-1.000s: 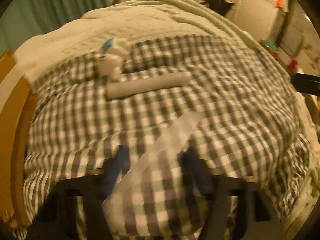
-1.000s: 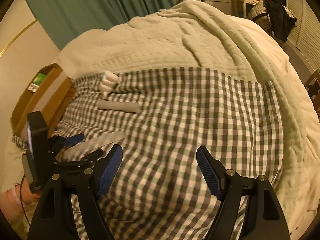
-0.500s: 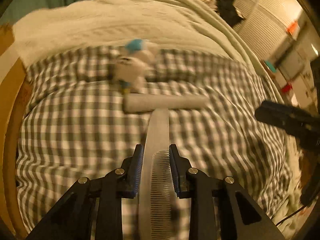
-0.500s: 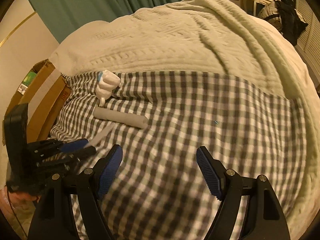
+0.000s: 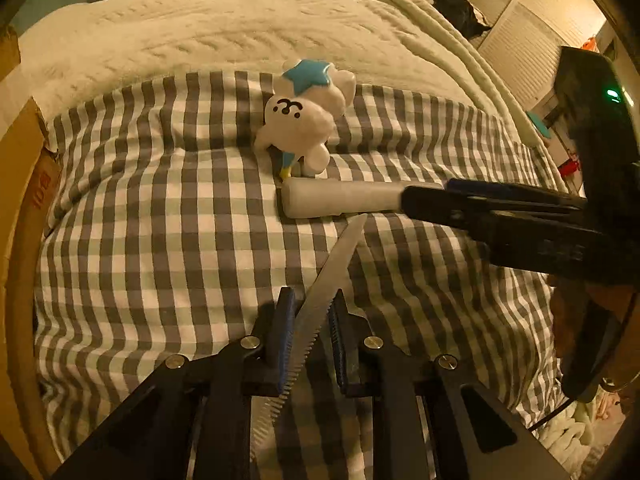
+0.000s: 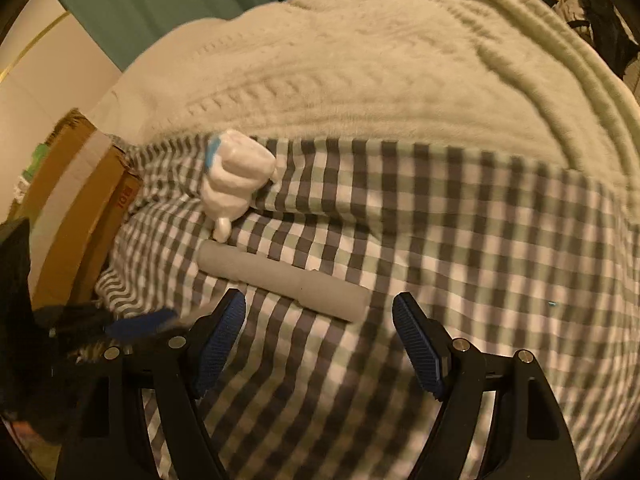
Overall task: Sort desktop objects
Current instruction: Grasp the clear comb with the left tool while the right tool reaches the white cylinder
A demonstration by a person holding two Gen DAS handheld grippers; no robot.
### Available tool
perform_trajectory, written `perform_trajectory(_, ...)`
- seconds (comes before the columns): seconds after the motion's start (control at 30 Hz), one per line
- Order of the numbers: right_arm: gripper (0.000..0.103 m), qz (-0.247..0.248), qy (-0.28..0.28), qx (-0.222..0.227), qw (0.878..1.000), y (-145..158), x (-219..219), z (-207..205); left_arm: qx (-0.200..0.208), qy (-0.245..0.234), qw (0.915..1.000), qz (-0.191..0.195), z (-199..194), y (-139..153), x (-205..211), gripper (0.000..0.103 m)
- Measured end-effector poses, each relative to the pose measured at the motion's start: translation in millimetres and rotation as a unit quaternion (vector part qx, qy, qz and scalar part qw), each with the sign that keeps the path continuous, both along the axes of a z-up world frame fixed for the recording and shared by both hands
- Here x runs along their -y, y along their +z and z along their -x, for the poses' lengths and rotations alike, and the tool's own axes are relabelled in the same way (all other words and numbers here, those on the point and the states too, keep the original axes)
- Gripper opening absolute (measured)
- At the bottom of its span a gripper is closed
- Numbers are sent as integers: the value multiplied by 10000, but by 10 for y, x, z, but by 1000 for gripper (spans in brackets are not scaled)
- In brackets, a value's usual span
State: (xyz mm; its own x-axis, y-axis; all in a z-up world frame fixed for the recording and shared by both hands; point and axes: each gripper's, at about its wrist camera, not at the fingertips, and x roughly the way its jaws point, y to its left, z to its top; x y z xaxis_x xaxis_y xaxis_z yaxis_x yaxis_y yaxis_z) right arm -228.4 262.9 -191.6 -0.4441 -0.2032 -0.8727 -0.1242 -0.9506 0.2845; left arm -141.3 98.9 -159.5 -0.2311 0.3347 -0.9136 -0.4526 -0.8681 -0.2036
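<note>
My left gripper is shut on a pale comb, teeth to the left, its tip near a grey cylinder lying on the checked cloth. A white plush toy with a blue star lies just behind the cylinder. My right gripper is open, its fingers astride the near end of the grey cylinder, just short of it. The plush toy sits beyond. The right gripper shows in the left wrist view by the cylinder's right end.
A cream knitted blanket covers the bed behind the cloth. A cardboard box stands at the left edge. A green curtain hangs behind. Furniture and clutter stand at the far right.
My right gripper has moved forward and left up to the grey cylinder. My left gripper has closed on the comb and now holds it tilted, tip toward the cylinder.
</note>
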Motion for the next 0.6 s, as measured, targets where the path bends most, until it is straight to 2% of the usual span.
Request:
perform_trajectory(0.1, 68, 99, -77, 156, 9998, -149, 23, 87, 183, 88, 9998, -72, 48, -49, 18, 18)
perform_trajectory(0.13, 62, 96, -98, 166, 9998, -173, 26, 96, 208, 98, 9997, -82, 58, -57, -5, 18)
perform_trajectory(0.17, 52, 46, -104, 158, 9998, -183, 36, 102, 211, 81, 9997, -69, 54, -60, -8, 18)
perform_trajectory(0.27, 41, -103, 20, 120, 9999, -173, 55, 104, 140, -68, 9999, 74, 32, -80, -43, 18)
perform_trajectory(0.37, 36, -148, 136, 75, 9998, -143, 44, 51, 51, -283, 9992, 292, 19, -114, -152, 18)
perform_trajectory(0.5, 35, -234, 205, 44, 9995, -85, 17, -63, -193, -432, 9982, 379, -54, -101, -195, 16)
perform_trajectory(0.6, 34, -616, 208, -175, 9977, 69, 26, -167, -303, -519, 9969, 510, -128, -58, -245, 10)
